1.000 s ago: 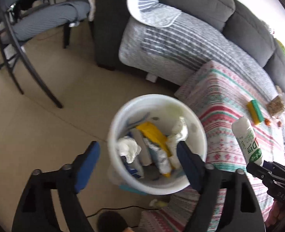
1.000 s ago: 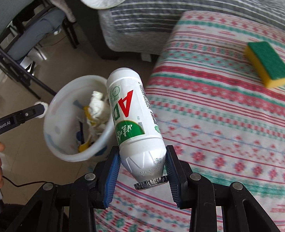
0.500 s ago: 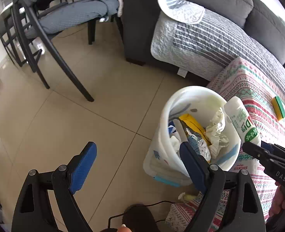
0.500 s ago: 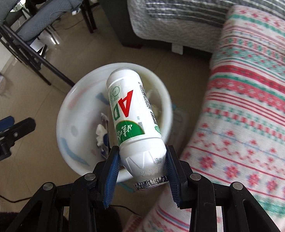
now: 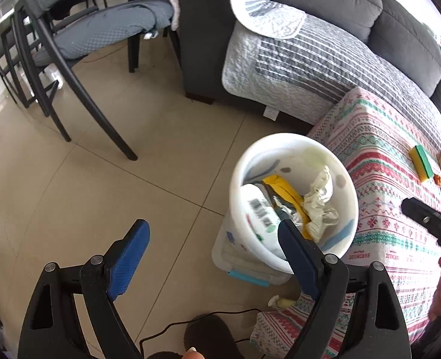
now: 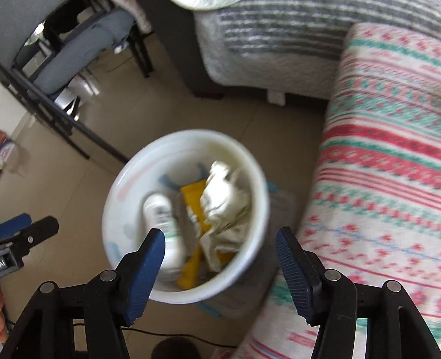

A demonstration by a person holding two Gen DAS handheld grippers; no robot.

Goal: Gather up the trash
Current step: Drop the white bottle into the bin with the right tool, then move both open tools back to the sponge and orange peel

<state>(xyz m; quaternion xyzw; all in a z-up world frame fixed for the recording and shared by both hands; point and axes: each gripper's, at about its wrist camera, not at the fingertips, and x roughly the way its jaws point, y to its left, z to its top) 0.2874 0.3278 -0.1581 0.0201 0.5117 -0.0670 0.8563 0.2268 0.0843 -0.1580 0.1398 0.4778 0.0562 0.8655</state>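
A white trash bin (image 6: pixel 136 176) (image 5: pixel 349 185) stands on the tiled floor beside the cloth-covered table (image 6: pixel 385 179). Inside it lies the white bottle (image 6: pixel 160 218) (image 5: pixel 259 209) among crumpled paper (image 6: pixel 223 197) and a yellow wrapper (image 5: pixel 283 188). My right gripper (image 6: pixel 220 239) hovers above the bin, its jaws opening with nothing between them. My left gripper (image 5: pixel 214 242) stands wide open over the floor left of the bin, empty. The right gripper's finger (image 5: pixel 427 221) shows at the right edge of the left wrist view.
A grey sofa with a striped quilt (image 5: pixel 304 56) stands behind the bin. Black chairs (image 5: pixel 80 59) stand at the left. A yellow-green sponge (image 5: pixel 421 163) lies on the table cloth. A black cable (image 5: pixel 208 320) runs along the floor near the bin.
My right gripper let go of the white bottle, which dropped into the bin. The left gripper drifted slightly further from the bin.
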